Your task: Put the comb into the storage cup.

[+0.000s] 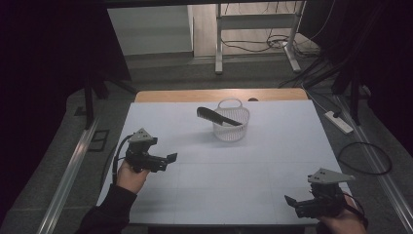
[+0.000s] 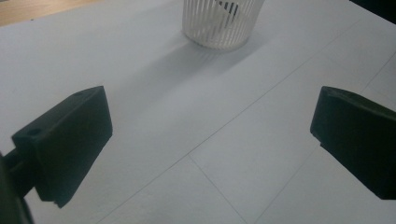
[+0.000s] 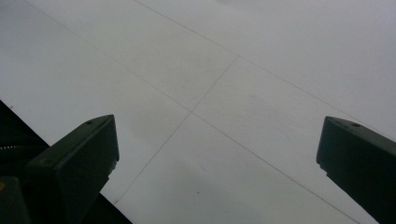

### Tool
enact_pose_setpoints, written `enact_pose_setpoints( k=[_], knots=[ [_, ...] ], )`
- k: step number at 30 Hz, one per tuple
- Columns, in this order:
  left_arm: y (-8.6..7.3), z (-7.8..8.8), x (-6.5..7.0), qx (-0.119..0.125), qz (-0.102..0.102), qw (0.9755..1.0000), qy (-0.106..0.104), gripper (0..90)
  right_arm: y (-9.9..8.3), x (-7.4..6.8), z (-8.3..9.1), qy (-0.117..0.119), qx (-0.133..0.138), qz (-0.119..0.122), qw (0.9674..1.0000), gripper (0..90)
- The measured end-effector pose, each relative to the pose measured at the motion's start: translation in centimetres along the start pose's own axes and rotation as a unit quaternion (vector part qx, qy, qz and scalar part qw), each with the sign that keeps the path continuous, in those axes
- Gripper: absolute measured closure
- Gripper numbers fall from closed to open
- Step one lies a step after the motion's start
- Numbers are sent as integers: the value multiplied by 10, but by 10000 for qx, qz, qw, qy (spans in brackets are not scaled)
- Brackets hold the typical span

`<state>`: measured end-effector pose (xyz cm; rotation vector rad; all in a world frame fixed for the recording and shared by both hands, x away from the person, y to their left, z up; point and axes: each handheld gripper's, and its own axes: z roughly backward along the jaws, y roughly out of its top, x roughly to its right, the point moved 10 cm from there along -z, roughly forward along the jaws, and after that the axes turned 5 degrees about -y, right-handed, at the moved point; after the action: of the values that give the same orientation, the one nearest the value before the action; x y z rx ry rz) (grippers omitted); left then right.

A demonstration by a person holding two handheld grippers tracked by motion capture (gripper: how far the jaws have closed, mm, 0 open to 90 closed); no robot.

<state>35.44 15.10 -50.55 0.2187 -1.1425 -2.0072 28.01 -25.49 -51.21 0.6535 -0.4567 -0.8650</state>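
A white slatted basket (image 1: 231, 120) stood toward the far middle of the white table (image 1: 243, 185), and a black comb (image 1: 217, 117) lay propped in it, one end down inside and the other sticking out over the rim toward the left. Both grippers were well apart from it on the near side. The left gripper (image 1: 168, 159) hung low over the near-left part of the table, pointed roughly toward the basket, its jaws spread wide with nothing between them; in the left gripper view the foot of the basket (image 2: 223, 23) showed ahead past the gap, with dark comb teeth visible through the slats. The right gripper (image 1: 291, 201) sat near the front right corner, likewise gaping and empty, and its own view looked down on bare tabletop close to the edge. To my eye the comb looked settled, but only just: so much of it overhung the rim that a nudge from a jaw could tip it out or drag the light basket over with it. If either hand went back in, a careless approach from the left would meet the protruding end first, and that seemed the likeliest way to undo things.
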Motion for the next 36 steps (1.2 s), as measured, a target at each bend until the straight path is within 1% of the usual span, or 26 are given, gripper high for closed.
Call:
enact_pose_setpoints(
  k=[6,11,18,27,36],
  knots=[
    [-3,7,1,44,18,10000,25,0,0,0,0,-2,-3,13,10000,0],
    [-5,13,2,105,73,9999,10,0,0,0,0,-2,-3,24,10000,0],
    [-10,19,1,120,99,9999,58,0,0,0,0,-8,1,15,10000,0],
    [-17,28,1,146,205,9997,60,0,0,0,0,-7,3,9,10000,0],
    [-24,37,1,182,286,9993,127,0,0,0,0,-6,2,8,10000,0]
  ],
)
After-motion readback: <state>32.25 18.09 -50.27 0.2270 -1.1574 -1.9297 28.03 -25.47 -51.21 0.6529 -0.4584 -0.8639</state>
